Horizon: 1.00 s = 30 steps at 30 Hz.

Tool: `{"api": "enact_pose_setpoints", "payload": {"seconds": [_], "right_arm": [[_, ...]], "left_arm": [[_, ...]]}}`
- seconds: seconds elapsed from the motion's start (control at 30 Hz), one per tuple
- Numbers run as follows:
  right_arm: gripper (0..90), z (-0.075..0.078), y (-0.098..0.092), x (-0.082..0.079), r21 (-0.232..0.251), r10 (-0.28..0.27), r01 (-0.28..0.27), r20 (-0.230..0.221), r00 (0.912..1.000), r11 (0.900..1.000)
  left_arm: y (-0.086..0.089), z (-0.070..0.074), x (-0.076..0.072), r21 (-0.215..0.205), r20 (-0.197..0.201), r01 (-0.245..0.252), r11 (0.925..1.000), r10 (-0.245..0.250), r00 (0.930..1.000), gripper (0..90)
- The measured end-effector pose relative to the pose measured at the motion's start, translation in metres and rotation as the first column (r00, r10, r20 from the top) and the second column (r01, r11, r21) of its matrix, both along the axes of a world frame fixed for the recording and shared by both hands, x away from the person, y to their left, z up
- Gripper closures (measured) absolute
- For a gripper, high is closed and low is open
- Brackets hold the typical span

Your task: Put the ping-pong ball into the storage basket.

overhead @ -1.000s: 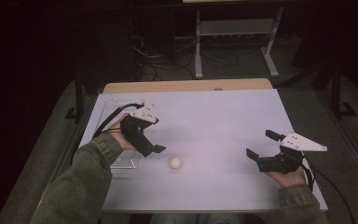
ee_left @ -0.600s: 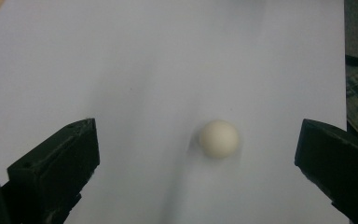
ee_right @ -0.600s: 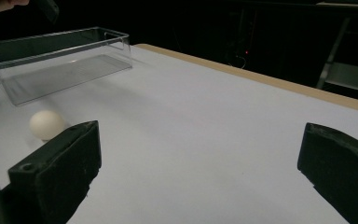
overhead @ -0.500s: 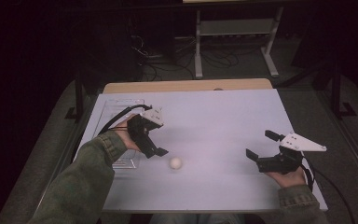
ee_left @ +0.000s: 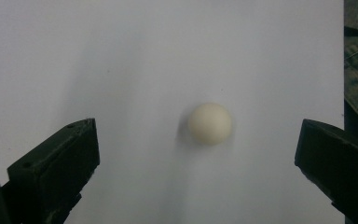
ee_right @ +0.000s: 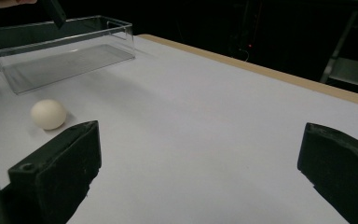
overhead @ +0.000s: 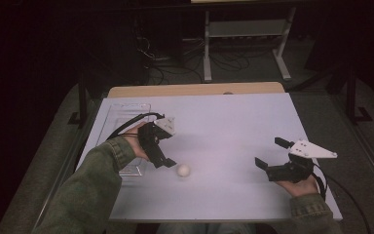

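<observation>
Left tongs (overhead: pixel 168 162) hang spread wide just above the white ball (overhead: pixel 183 170), which lies on the table (overhead: pixel 233 126) between their jaws in the left gripper view, untouched. Right tongs (overhead: pixel 268 157), also spread and holding nothing, rest well apart at the table's right. Beyond the left hand sits a clear plastic tray (overhead: pixel 126 114).

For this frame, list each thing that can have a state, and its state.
Left tool: open, above the ball, not touching it.
Right tool: open, holding nothing, apart from the ball.
White ball: free on the table, ungrasped.
Clear plastic bin: upright, open-topped, looks empty.
</observation>
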State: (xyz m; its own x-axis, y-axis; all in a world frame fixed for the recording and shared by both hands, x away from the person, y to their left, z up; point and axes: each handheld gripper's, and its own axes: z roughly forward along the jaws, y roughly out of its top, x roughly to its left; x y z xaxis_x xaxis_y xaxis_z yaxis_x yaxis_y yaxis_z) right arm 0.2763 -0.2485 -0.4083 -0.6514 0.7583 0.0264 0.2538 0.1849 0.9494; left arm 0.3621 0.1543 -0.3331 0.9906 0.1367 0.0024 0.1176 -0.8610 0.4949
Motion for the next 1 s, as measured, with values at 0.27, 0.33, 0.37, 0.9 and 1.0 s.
{"api": "enact_pose_setpoints", "payload": {"seconds": [0.27, 0.33, 0.37, 0.9, 1.0], "right_arm": [[0.0, 0.000, 0.000, -0.001, -0.004, -0.002, 0.002, 0.002, 1.0000, 1.000], [0.0, 0.000, 0.000, -0.001, -0.004, -0.002, 0.002, 0.002, 1.0000, 1.000], [0.0, 0.000, 0.000, -0.001, -0.004, -0.003, 0.003, 0.001, 1.0000, 1.000], [0.0, -0.001, 0.000, -0.001, -0.012, 0.000, 0.000, -0.004, 1.0000, 1.000], [0.0, -0.001, 0.000, -0.001, -0.014, 0.001, -0.001, -0.005, 1.0000, 1.000]], "left_arm": [[-0.005, -0.009, 0.003, 0.045, -0.025, 0.016, 0.9989, -0.014, 0.9996, 0.0], [-0.007, -0.011, 0.003, 0.058, -0.030, 0.018, 0.9981, -0.016, 0.9994, 0.0], [-0.008, -0.013, 0.004, 0.069, -0.030, 0.023, 0.9974, -0.021, 0.9993, 0.0], [-0.020, -0.026, 0.007, 0.126, -0.049, 0.051, 0.9908, -0.045, 0.9978, 0.0], [-0.022, -0.028, 0.005, 0.150, -0.044, 0.059, 0.9869, -0.053, 0.9976, 0.0]]}}
